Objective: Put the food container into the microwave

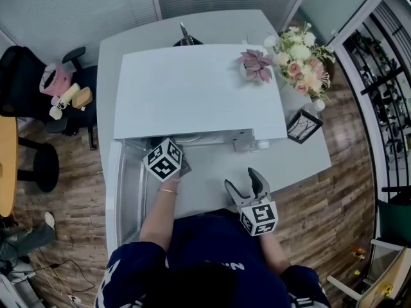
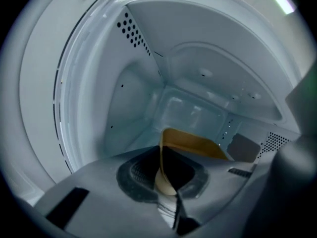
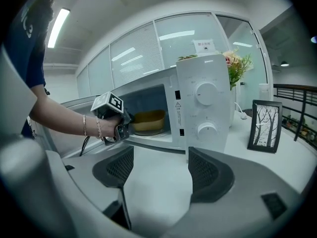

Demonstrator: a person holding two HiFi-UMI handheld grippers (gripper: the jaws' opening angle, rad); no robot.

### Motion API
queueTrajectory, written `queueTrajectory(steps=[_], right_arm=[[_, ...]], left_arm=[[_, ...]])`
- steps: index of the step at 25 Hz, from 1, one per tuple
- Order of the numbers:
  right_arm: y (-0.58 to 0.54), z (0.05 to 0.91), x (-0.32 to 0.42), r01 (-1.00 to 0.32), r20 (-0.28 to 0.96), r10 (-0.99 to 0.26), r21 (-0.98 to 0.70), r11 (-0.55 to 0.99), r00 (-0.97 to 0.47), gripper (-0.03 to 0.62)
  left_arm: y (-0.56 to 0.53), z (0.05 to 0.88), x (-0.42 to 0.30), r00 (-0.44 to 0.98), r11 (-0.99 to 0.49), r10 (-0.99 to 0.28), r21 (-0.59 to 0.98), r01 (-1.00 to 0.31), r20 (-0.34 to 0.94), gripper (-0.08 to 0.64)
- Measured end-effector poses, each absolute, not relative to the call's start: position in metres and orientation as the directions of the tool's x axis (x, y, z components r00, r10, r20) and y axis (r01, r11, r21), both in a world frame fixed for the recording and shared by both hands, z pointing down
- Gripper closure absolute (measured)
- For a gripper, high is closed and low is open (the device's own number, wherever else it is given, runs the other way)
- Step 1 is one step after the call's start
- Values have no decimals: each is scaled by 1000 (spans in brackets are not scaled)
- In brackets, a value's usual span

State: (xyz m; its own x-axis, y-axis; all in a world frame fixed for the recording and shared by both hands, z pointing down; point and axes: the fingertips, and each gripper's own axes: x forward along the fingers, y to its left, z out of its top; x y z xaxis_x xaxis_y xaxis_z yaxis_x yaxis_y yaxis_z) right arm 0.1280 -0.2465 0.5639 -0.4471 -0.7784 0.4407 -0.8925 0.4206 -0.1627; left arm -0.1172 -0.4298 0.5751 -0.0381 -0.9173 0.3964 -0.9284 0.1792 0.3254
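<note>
Yellow and thin, the container's (image 2: pixel 198 145) near wall was pinched between the left tool's (image 2: pixel 166 182) jaws, which pressed on it from either side. Both sat inside the microwave (image 2: pixel 198 68) cavity, with the container low and directly ahead of the jaws and perforated walls to each side.

From the right gripper view, a hand (image 3: pixel 110 125) gripped the left tool (image 3: pixel 121 124) at the left of the opening, and the container (image 3: pixel 147 119) lay just beyond its tips. In the head view that tool (image 1: pixel 181 165) was tucked under the microwave's (image 1: pixel 199 88) front edge, and the open door (image 1: pixel 130 194) hung to its left.

The right tool (image 3: pixel 156 175) had its jaws spread wide, with only bare tabletop (image 3: pixel 148 155) between them. Ahead of it rose the microwave's panel (image 3: pixel 204 108) with two knobs. A frame (image 3: pixel 265 125) stood further right, and flowers (image 3: pixel 237 66) showed behind the panel. Seen from above, the right tool (image 1: pixel 247 186) was well to the right of the left one, over the tabletop (image 1: pixel 302 162) near the person's body.
</note>
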Motion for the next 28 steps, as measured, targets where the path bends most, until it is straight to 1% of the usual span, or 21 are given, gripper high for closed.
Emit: queueTrajectory(steps=[6, 7, 8, 11, 15, 19, 24, 28], right_arm=[[-245, 565, 129, -893, 446, -776, -162, 421, -447, 252], [-245, 566, 129, -893, 445, -777, -165, 418, -446, 252], [-244, 566, 130, -894, 445, -778, -167, 415, -444, 252], [-244, 566, 132, -898, 446, -781, -168, 407, -437, 252], [-244, 565, 130, -895, 445, -778, -165, 415, -443, 252], [-243, 563, 128, -893, 435, -782, -163, 420, -447, 252], [-240, 560, 123, -888, 426, -781, -166, 428, -456, 253], [-236, 559, 114, -883, 423, -776, -167, 440, -467, 255]], left_arm=[[-436, 568, -111, 7, 132, -940, 383, -914, 340, 537], [-436, 567, -110, 14, 125, -942, 388, -913, 336, 528], [-437, 566, -109, 25, 115, -943, 394, -912, 332, 500], [-439, 559, -103, 76, 61, -952, 427, -902, 297, 354], [-435, 550, -97, 137, -15, -957, 429, -903, 254, 274], [-428, 548, -93, 163, -53, -951, 381, -923, 263, 239], [-415, 540, -87, 240, -143, -940, 354, -924, 245, 238], [-398, 536, -82, 282, -211, -923, 271, -939, 261, 238]])
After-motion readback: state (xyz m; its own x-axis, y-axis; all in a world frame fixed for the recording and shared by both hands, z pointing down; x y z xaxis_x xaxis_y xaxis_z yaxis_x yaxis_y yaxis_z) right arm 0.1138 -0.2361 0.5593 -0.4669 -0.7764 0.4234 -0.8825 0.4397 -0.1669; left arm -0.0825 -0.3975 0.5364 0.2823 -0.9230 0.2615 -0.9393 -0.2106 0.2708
